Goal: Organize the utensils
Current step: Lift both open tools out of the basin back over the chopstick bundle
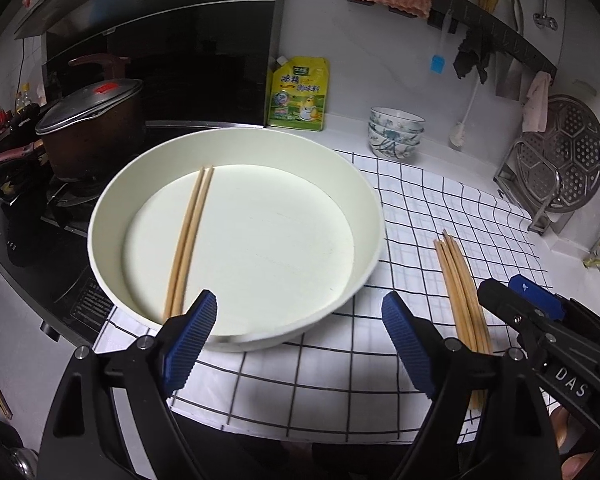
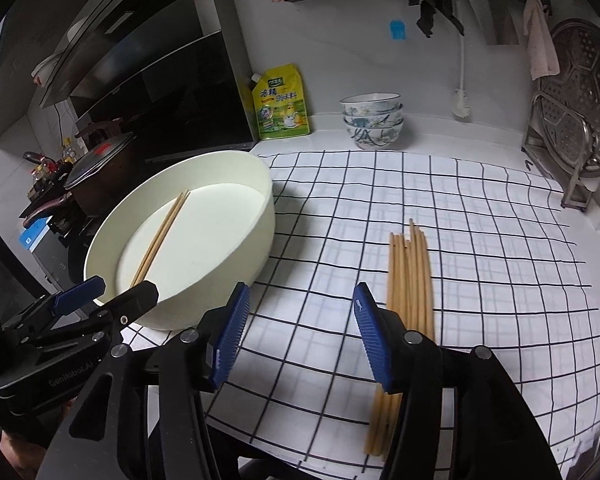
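Progress: early | Done: one pair of pale wooden chopsticks [image 1: 188, 240] inside round cream basin [image 1: 236, 338] | Left: loose bundle of wooden chopsticks [image 2: 410, 276] on checked cloth [image 2: 480, 240], right of basin | Left tool [image 1: 300, 320], right tool [image 2: 300, 312]: jaws apart, empty.

The left hand-held gripper [image 1: 300, 316] points forward and downward at a slant, its two blue ribbed pads [image 1: 190, 340] set wide apart with nothing between them. Just beside it, the right hand-held gripper [image 2: 300, 320] slants down the same way, its blue pads [image 2: 374, 340] parted less widely and also empty. A fingertip [image 1: 576, 468] shows beneath the right tool.
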Available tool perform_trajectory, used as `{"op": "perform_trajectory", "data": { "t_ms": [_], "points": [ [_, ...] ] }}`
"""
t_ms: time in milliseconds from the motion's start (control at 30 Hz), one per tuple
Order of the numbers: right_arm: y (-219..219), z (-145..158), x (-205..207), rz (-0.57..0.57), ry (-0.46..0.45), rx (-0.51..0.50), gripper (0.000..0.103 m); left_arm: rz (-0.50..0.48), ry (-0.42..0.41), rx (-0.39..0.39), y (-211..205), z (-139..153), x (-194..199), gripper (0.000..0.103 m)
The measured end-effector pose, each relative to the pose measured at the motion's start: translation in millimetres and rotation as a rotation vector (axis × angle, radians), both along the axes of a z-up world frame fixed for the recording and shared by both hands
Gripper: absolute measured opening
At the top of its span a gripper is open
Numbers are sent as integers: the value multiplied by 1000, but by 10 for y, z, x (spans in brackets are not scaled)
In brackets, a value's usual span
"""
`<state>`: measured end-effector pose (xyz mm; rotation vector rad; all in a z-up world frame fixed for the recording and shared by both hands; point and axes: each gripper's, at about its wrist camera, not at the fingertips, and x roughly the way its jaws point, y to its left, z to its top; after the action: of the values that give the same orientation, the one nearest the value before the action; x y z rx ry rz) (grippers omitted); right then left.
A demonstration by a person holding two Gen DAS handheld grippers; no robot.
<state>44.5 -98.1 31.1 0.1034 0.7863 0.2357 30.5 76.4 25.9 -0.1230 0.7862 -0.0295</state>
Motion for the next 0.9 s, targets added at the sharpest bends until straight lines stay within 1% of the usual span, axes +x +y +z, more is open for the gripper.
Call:
{"op": "perform_trajectory", "data": {
  "t_ms": [100, 167, 567, 700, 900],
  "points": [
    [-105, -7, -35, -16, -1, -2, 55, -11, 6, 1, -80, -21, -21, 83],
    [-180, -17, -52, -28, 1, -3, 55, -21, 7, -2, -147, -36, -34, 86],
    [-621, -71, -183, -92, 9, -25, 58, -95, 32, -6, -543, -143, -59, 89],
    [-768, -139, -206, -113, 26, -32, 61, -109, 43, -9, -636, -185, -62, 89],
    [-946, -317, -190, -141, 73, -43, 61, -129, 62, -15, -776, -259, -65, 90]
  ]
}}
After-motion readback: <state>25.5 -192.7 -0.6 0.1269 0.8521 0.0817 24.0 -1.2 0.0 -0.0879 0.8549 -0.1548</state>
